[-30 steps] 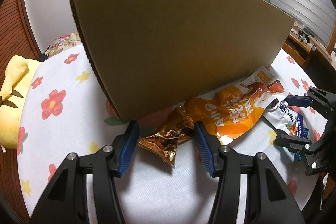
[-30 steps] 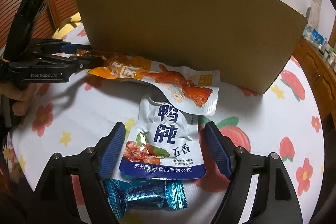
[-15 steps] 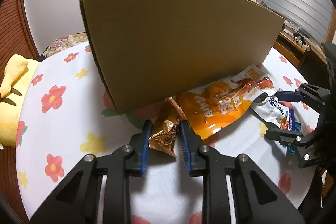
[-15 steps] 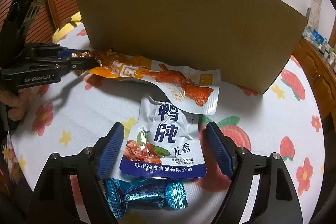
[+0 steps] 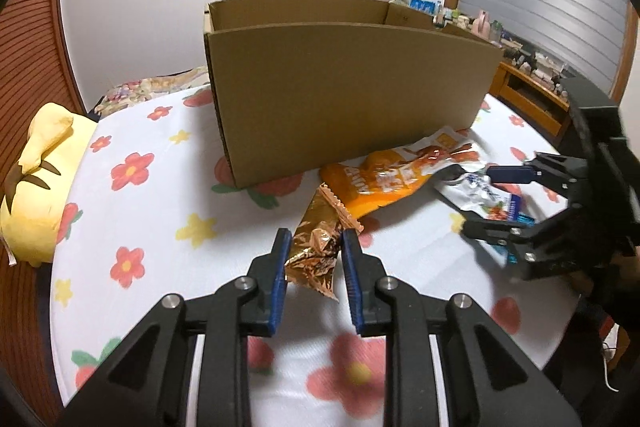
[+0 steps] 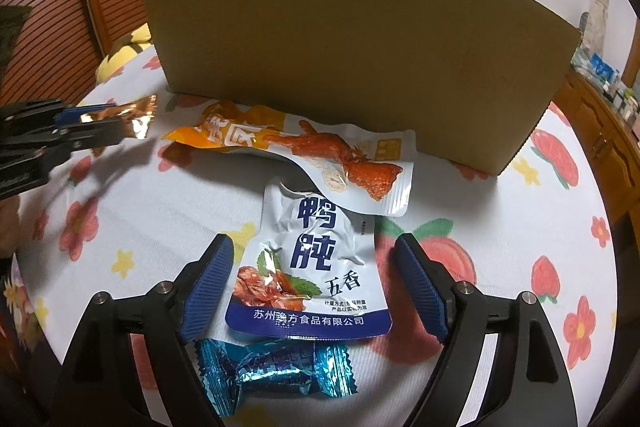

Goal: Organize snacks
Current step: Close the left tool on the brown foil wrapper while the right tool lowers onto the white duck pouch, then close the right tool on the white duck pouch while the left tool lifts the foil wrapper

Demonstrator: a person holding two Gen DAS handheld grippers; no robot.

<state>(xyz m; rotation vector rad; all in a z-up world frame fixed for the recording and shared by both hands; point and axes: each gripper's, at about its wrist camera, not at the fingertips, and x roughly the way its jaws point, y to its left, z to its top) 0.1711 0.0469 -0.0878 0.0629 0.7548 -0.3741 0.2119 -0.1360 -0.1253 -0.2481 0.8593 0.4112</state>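
Two blue pads of my left hand-held gripper point(image 5: 313, 253) pinch a crinkled gold foil snack packet point(image 5: 316, 239), seen through the left wrist camera; its far end points toward the cardboard box point(image 5: 344, 95). That box stands open-topped on the desk point(image 5: 160, 195), which wears a white cloth printed with red and yellow flowers. An orange snack pouch point(image 5: 384, 179) lies against the foot of the box, just beyond the foil packet. To the right, my right hand-held gripper point(image 5: 488, 195) hovers spread over a white and blue pouch point(image 5: 486, 193). A yellow plush toy point(image 5: 38, 187) sits at the desk's left edge.

From the right wrist camera, my right hand-held gripper point(image 6: 314, 283) is wide apart, one finger on each side of the white and blue pouch point(image 6: 310, 259), touching neither edge. The orange snack pouch point(image 6: 304, 151) overlaps that pouch's top and lies just before the box point(image 6: 360, 47). A blue-wrapped candy point(image 6: 276, 367) lies nearest the camera. At far left, my left hand-held gripper point(image 6: 86, 127) holds the gold foil snack packet point(image 6: 134, 117) off the cloth.
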